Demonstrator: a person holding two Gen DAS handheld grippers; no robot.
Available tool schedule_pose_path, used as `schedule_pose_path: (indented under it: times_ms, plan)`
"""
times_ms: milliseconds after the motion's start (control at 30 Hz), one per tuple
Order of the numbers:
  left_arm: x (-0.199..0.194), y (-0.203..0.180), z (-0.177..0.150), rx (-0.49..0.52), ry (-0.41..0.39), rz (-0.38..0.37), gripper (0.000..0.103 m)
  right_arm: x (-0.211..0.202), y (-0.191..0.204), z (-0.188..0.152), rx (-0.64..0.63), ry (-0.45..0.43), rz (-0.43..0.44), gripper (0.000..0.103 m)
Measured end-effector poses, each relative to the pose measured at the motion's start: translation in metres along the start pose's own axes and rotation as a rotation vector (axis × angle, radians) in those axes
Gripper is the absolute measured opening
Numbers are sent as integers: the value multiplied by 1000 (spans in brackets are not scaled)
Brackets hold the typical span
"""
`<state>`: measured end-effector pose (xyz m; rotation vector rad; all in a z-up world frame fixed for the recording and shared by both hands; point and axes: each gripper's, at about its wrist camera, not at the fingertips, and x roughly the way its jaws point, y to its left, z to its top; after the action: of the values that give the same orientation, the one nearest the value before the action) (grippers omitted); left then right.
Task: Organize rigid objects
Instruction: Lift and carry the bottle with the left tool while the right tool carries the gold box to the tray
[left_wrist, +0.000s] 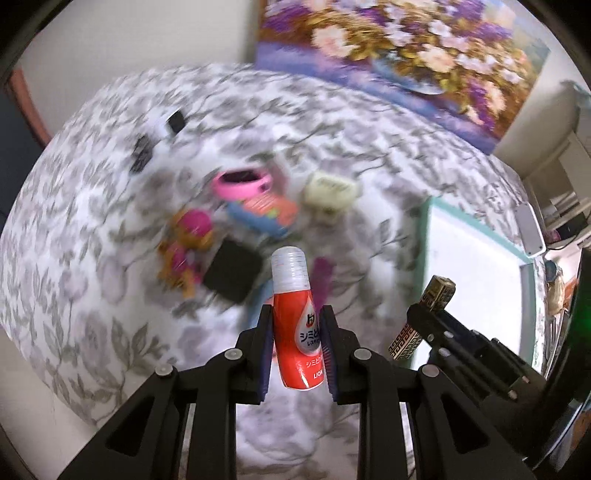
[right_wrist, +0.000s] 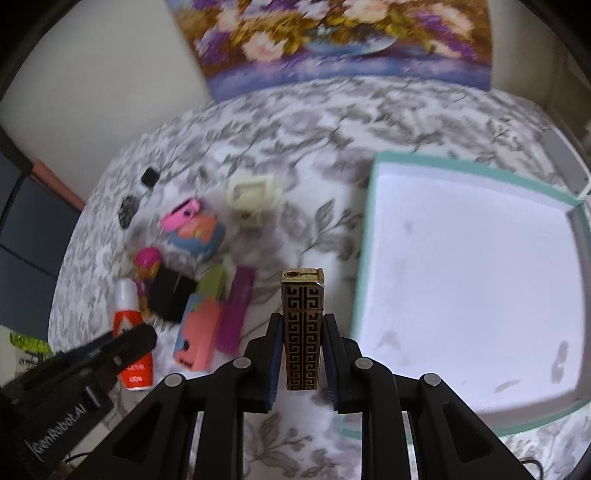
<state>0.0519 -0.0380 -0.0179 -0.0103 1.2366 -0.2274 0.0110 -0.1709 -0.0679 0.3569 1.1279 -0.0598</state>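
Floral tablecloth (right_wrist: 332, 122) bears a teal-rimmed box (right_wrist: 373, 206), interior bare.

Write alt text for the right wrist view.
The right gripper clamps an upright gold-and-black patterned lighter above a floral tablecloth. An empty teal-rimmed white box lies to its right, small items clutter the left.
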Motion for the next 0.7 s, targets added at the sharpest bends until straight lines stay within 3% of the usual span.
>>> schedule_pose_path:
  times_ms: [67,133,367,467,700]
  plan:
    - [3,-18,5,18,4,-14,25,-3,-9,4,9,-29,-33,22]
    - [6,-37,5,37,12,-36,25,-7,-24,8,62,-40,-12,22]
    - [27,-81,11,54,43,-96,25,-17,-77,12,242,-60,65,22]
    - [29,-86,12,48,49,-113,25,-16,-96,12,326,-53,143,22]
    - [26,-98,21,57,34,-131,25,-35,-113,17,349,-140,87,22]
